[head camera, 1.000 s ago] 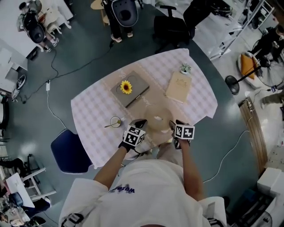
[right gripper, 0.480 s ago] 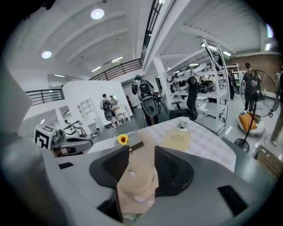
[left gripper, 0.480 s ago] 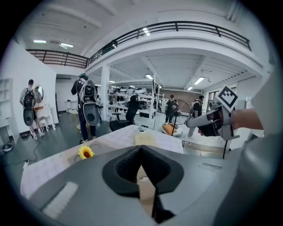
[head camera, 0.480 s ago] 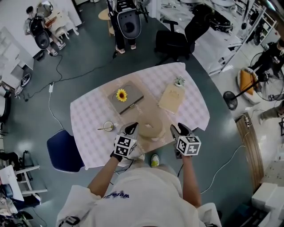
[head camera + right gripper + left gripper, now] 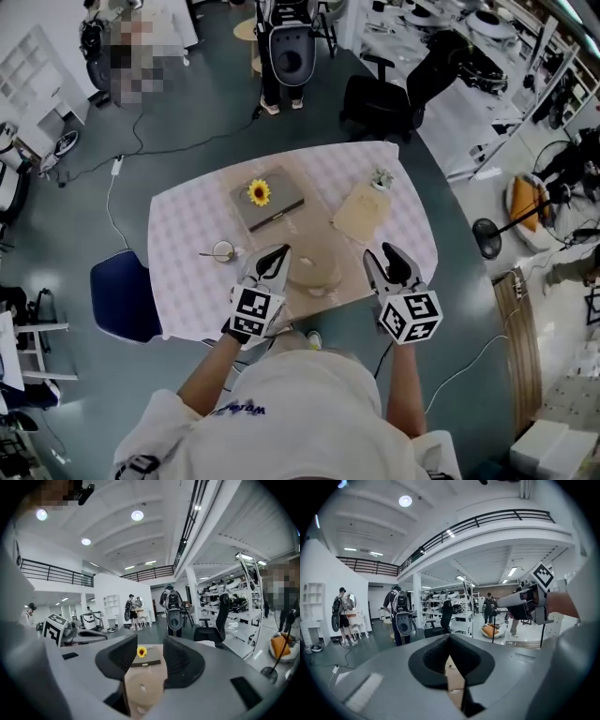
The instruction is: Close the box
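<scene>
- Box (image 5: 314,272): round, low and pale tan, matt like card or thin wood. Its flat lid (image 5: 143,688) looks seated. It sits on the table (image 5: 187,234) near the front edge, between the 2 grippers and below them.
- Small cup (image 5: 222,250), with a thin handle sticking out, stands left of the box. A careless descent on that side could tip it.
- Left gripper (image 5: 275,258): black jaw tips pressed together, nothing held, hanging clear above the box.
- Grey case (image 5: 277,206): flat, rectangular and hard-looking, with a yellow sunflower (image 5: 259,192) on top. It lies behind the box, apart from it.
- Checked cloth (image 5: 412,234): soft, so a sideways shove could ruck it and slide the light box off the near edge.
- Tan flat slab (image 5: 359,214) with a little plant (image 5: 380,178) lies at the back right.
- Right gripper (image 5: 389,261): jaws wide and just closing slightly, gripping nothing. Pressing on 1 side only could cock the lid if it isn't fully home.
</scene>
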### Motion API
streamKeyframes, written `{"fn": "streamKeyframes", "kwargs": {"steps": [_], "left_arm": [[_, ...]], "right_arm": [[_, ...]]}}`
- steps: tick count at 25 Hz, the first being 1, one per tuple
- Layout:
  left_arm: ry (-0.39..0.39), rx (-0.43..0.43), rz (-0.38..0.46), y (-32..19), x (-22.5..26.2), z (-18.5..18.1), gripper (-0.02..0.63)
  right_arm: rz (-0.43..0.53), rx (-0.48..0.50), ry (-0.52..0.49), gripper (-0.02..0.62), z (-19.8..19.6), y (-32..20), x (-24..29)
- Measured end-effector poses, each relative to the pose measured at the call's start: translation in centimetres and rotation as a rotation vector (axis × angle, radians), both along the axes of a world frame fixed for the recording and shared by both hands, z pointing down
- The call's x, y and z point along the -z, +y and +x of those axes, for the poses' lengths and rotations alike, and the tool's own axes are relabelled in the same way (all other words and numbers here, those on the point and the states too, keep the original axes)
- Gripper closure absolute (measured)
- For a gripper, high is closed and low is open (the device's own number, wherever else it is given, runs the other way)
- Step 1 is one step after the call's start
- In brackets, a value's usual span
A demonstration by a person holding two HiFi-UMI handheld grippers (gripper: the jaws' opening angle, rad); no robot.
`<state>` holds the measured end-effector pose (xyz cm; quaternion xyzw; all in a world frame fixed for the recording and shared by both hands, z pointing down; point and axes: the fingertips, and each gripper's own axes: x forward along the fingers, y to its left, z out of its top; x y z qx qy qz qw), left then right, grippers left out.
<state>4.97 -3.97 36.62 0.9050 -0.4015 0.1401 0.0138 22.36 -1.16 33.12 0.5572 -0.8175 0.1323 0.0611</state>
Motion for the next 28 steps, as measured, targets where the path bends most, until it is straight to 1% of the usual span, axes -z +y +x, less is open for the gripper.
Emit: {"fn": "streamKeyframes", "kwargs": {"steps": [3,8,17,23,28], "left_arm": [[0.016,0.023,0.027,0.5,1.7,-0.6,0.604],[0.027,0.059,0.054,1.2,2.6,-1.4,0.604],[0.031,0.086,0.064,1.6,2.8,-1.9,0.604],[0.027,0.077,0.072,1.4,3.5,-1.5,0.604],[0.015,0.071,0.076,1.4,3.8,-1.4,0.604]], "right_arm": [[0.019,0.046,0.007,0.422,-1.7,0.5,1.3],[0.035,0.084,0.008,0.431,-2.5,0.9,1.8],[0.057,0.077,-0.009,0.454,-2.2,1.2,2.2],[0.066,0.08,-0.01,0.466,-2.3,1.0,2.9],[0.069,0.092,-0.028,0.49,-2.8,1.0,3.0]]}}
